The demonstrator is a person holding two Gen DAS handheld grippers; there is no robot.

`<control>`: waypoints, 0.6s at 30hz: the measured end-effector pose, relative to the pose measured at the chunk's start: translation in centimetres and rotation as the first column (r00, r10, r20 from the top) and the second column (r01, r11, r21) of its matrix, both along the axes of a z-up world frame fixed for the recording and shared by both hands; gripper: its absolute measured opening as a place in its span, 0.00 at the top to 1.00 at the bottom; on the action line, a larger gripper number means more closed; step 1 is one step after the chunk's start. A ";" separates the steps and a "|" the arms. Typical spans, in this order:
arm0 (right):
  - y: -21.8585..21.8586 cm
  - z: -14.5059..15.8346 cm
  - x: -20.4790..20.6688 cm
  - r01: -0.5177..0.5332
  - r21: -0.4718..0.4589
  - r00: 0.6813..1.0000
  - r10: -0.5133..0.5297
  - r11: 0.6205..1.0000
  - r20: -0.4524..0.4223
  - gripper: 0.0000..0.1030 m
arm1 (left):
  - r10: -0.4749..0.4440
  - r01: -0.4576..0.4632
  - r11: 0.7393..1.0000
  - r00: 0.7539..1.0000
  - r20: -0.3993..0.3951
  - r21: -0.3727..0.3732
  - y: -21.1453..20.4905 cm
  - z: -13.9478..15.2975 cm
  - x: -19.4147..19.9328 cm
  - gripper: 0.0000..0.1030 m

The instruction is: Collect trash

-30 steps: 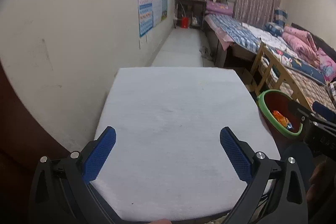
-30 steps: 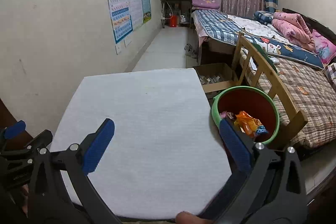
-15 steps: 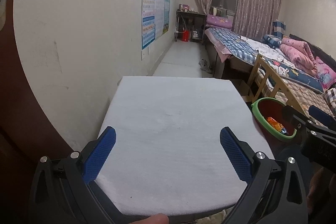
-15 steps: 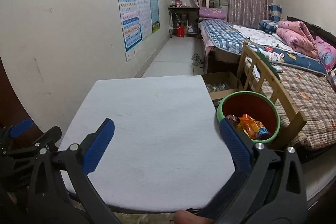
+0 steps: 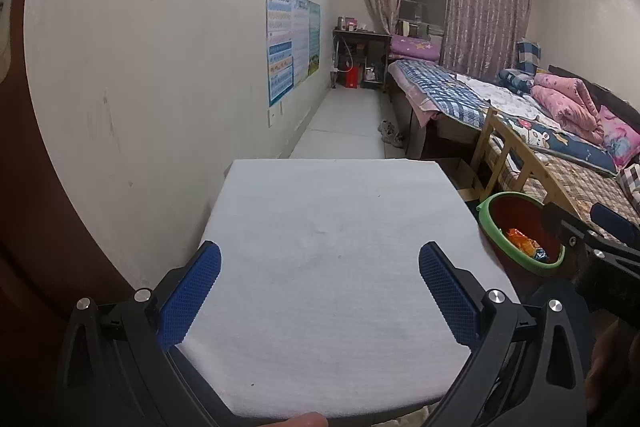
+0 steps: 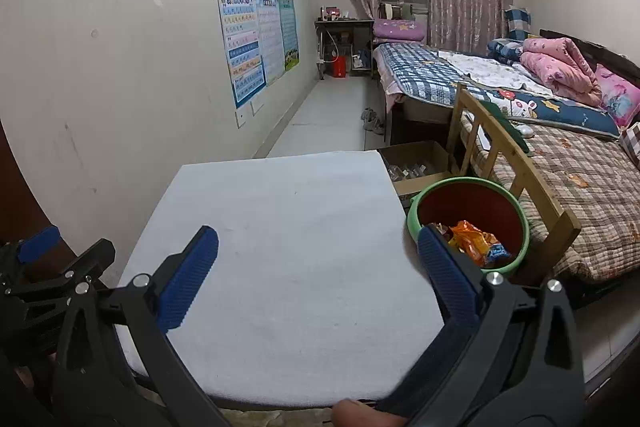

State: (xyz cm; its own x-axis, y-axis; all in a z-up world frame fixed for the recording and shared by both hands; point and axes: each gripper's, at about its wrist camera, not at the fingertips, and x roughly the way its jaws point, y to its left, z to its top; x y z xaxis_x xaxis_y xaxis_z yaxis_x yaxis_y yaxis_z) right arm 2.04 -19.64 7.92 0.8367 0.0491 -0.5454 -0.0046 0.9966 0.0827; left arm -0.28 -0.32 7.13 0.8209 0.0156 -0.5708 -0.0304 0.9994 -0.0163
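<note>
Left gripper (image 5: 320, 287) and right gripper (image 6: 318, 273): ribbed blue pads spread wide, empty, over white foam-covered table (image 6: 280, 227). Round green-rimmed bin (image 6: 470, 223), lower right, holds crinkled orange wrappers (image 6: 470, 241).

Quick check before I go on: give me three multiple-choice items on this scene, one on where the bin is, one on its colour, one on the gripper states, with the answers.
1. Where is the bin?
A. On the table
B. Beside the table's right edge, lower down
C. Under the desk

2. What colour is the bin's rim?
A. Green
B. Blue
C. White

3. How do the grippers stand?
A. Both shut on wrappers
B. Left shut, right open
C. Both open, holding nothing

Answers: 1 B, it sits between the table and the bed frame. 2 A, green rim around a red inside, with wrappers in it. 3 C, the left gripper and right gripper have jaws wide apart over bare table.
</note>
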 end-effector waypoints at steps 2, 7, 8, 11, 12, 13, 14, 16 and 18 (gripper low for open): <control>-0.1 0.0 0.0 0.002 0.002 1.000 -0.002 1.000 0.000 0.05 | -0.003 0.003 1.000 1.000 0.005 0.003 0.0 0.2 -0.2 0.08; -0.2 0.0 -0.2 0.009 0.000 1.000 -0.009 1.000 0.001 0.05 | -0.001 0.001 1.000 1.000 0.008 0.006 0.0 0.3 -0.3 0.08; -0.2 -0.1 -0.2 0.011 0.001 1.000 -0.011 1.000 0.000 0.05 | 0.001 -0.001 1.000 1.000 0.009 0.004 0.0 0.3 -0.4 0.08; -0.2 -0.1 -0.3 0.012 -0.002 1.000 -0.012 1.000 0.004 0.05 | 0.008 -0.008 1.000 1.000 0.005 -0.001 0.2 0.3 -0.3 0.08; -0.1 -0.1 -0.3 0.013 -0.004 1.000 -0.013 1.000 0.005 0.05 | 0.010 -0.010 1.000 1.000 0.005 -0.003 0.3 0.3 -0.3 0.08; -0.2 -0.1 -0.3 0.012 -0.003 1.000 -0.012 1.000 0.006 0.05 | 0.011 -0.011 1.000 1.000 0.005 -0.004 0.4 0.3 -0.3 0.08; -0.2 0.0 -0.3 0.012 -0.003 1.000 -0.012 1.000 0.007 0.05 | 0.011 -0.011 1.000 1.000 0.005 -0.003 0.3 0.4 -0.2 0.08; -0.2 -0.1 -0.4 0.013 -0.005 1.000 -0.013 1.000 0.008 0.05 | 0.010 -0.010 1.000 1.000 0.007 -0.005 0.3 0.4 -0.2 0.08; -0.4 -0.2 -0.5 0.015 -0.003 1.000 -0.015 1.000 0.006 0.05 | 0.008 -0.008 1.000 1.000 0.007 -0.009 0.4 0.3 -0.2 0.08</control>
